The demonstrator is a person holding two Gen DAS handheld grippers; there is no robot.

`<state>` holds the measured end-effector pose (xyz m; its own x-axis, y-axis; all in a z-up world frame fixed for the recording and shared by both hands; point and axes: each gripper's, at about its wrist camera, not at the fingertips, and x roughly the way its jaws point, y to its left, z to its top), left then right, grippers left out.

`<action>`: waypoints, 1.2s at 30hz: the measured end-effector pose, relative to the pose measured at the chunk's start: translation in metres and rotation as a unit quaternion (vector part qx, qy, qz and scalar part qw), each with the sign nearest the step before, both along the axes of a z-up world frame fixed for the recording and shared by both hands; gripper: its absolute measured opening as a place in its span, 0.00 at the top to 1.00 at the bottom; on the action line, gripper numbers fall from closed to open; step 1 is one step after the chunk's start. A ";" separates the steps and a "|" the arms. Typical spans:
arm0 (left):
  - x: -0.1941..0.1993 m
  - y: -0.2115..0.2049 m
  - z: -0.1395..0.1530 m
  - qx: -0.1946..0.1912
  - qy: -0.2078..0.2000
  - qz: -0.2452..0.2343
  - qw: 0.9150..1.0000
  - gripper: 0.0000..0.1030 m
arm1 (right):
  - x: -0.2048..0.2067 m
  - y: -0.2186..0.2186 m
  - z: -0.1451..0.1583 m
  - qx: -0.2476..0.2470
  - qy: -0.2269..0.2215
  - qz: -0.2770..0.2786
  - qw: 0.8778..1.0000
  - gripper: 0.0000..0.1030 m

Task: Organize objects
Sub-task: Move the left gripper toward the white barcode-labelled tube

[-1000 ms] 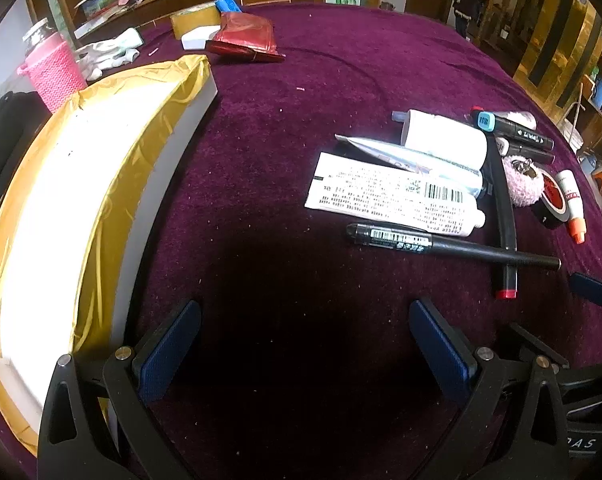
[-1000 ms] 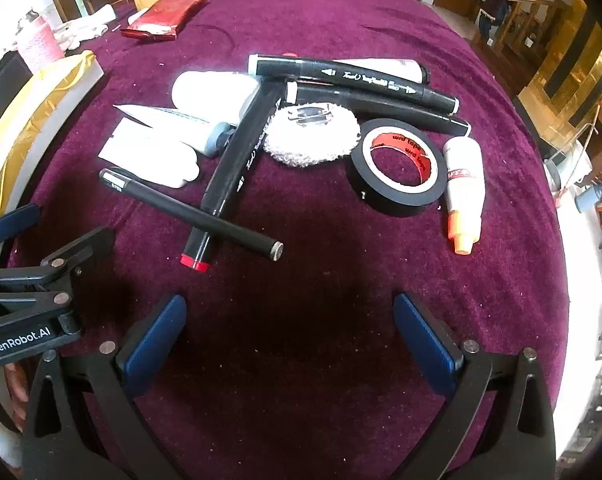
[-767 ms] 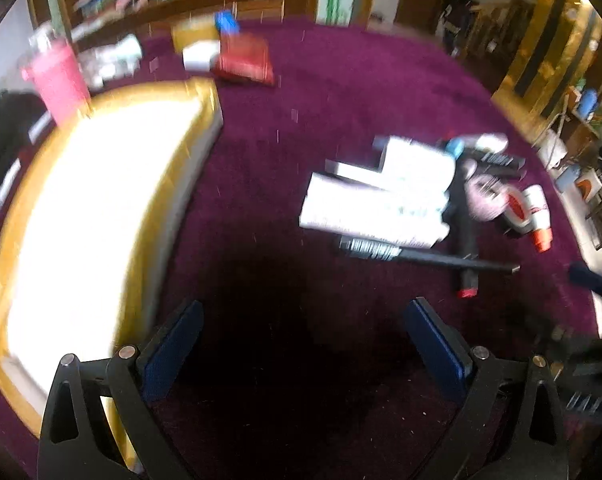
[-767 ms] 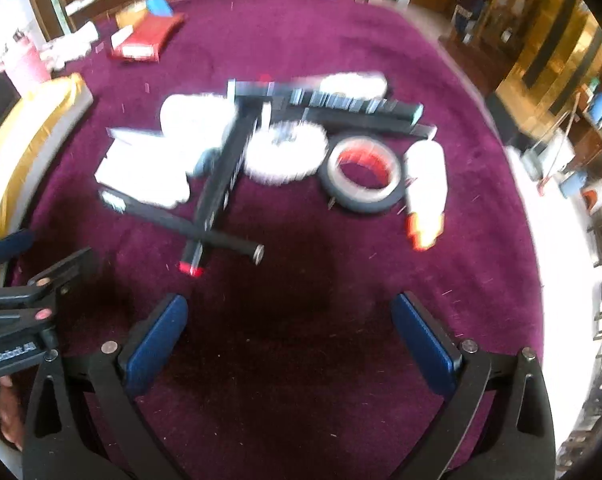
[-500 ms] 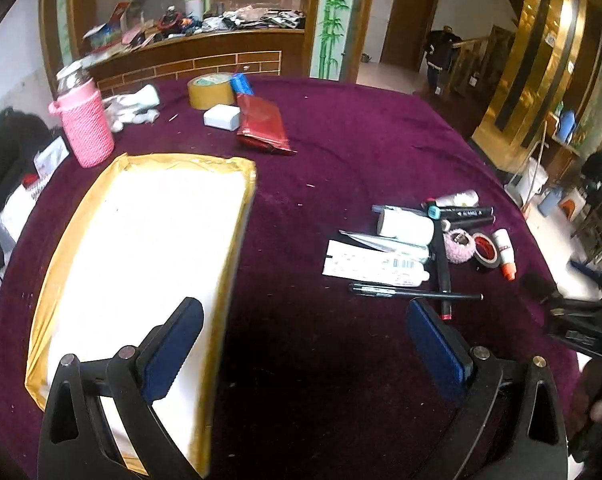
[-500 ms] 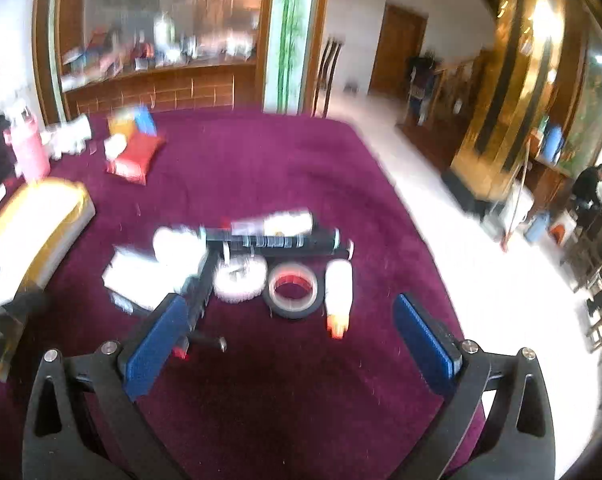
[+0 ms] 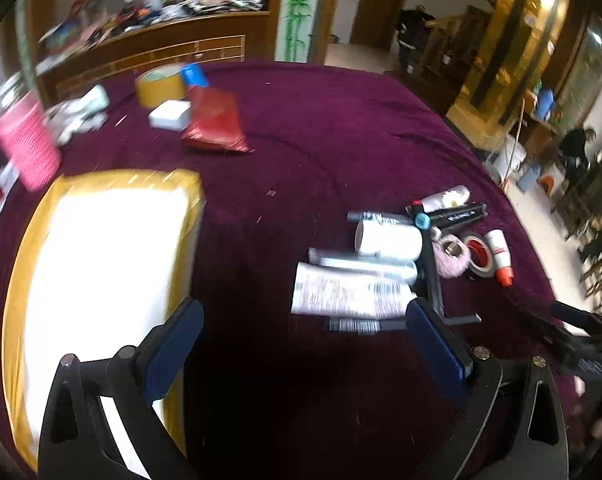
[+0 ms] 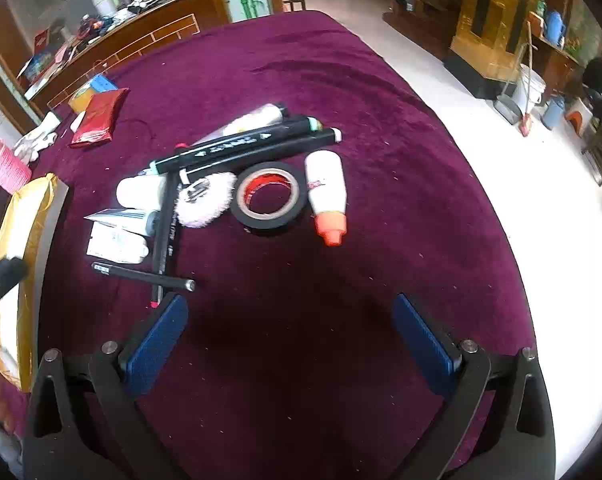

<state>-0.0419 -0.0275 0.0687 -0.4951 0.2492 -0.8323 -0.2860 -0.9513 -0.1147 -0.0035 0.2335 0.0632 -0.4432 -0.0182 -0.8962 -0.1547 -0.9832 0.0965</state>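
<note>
while both grippers hang spread and empty, the clutter sits in one heap on the plum velvet surface point(image 8: 381, 92).
left gripper point(image 7: 305, 340) and right gripper point(image 8: 289, 332) each show ribbed blue pads set wide apart, holding nothing. the heap: black marker pens point(image 8: 237, 146), a glossy black tape roll point(image 8: 269, 199) with a red core, a fluffy pink puff point(image 8: 205, 200) touching it, a white bottle with an orange cap point(image 8: 327, 196) just beside the roll, soft white tubes point(image 8: 119, 244) and a slim black pen point(image 8: 141, 275). bare velvet lies between heap and grippers, and to the right up to the surface's rounded edge. a gold-wrapped box point(image 7: 97, 264) is cut off at left; the left view is blurred, so labels cannot be read.
</note>
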 end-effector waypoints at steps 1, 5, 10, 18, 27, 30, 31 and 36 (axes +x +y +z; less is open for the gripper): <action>-0.011 0.005 -0.004 -0.004 -0.003 -0.005 1.000 0.04 | 0.003 0.004 0.000 -0.002 -0.001 -0.006 1.000 0.00; -0.051 0.012 -0.024 0.052 -0.054 0.002 0.997 0.04 | 0.010 0.019 0.002 -0.011 -0.008 -0.018 1.000 0.00; -0.061 0.020 -0.054 0.105 -0.127 0.012 0.986 0.05 | 0.016 0.036 0.003 -0.022 -0.010 -0.028 0.999 0.00; 0.006 0.054 -0.046 0.128 -0.188 -0.136 0.964 0.16 | 0.006 0.044 0.009 -0.042 0.001 -0.026 0.999 0.00; 0.050 0.031 -0.009 0.065 -0.125 -0.142 0.980 0.22 | 0.000 0.043 0.002 -0.045 -0.007 -0.020 0.999 0.00; 0.054 0.034 -0.003 0.034 -0.099 -0.165 0.981 0.22 | -0.001 0.042 0.000 -0.047 -0.009 -0.018 0.999 0.00; 0.049 0.035 -0.007 0.020 -0.093 -0.174 0.980 0.22 | -0.002 0.040 -0.001 -0.047 -0.010 -0.017 0.999 0.00; 0.034 0.064 -0.024 -0.005 -0.087 -0.199 0.976 0.22 | -0.004 0.034 -0.002 -0.046 -0.011 -0.010 0.999 0.00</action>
<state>-0.0081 0.0367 0.0451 -0.2122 0.3838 -0.8987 -0.6100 -0.7705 -0.1851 -0.0079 0.2675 0.0615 -0.4254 -0.0919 -0.9003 -0.1779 -0.9669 0.1827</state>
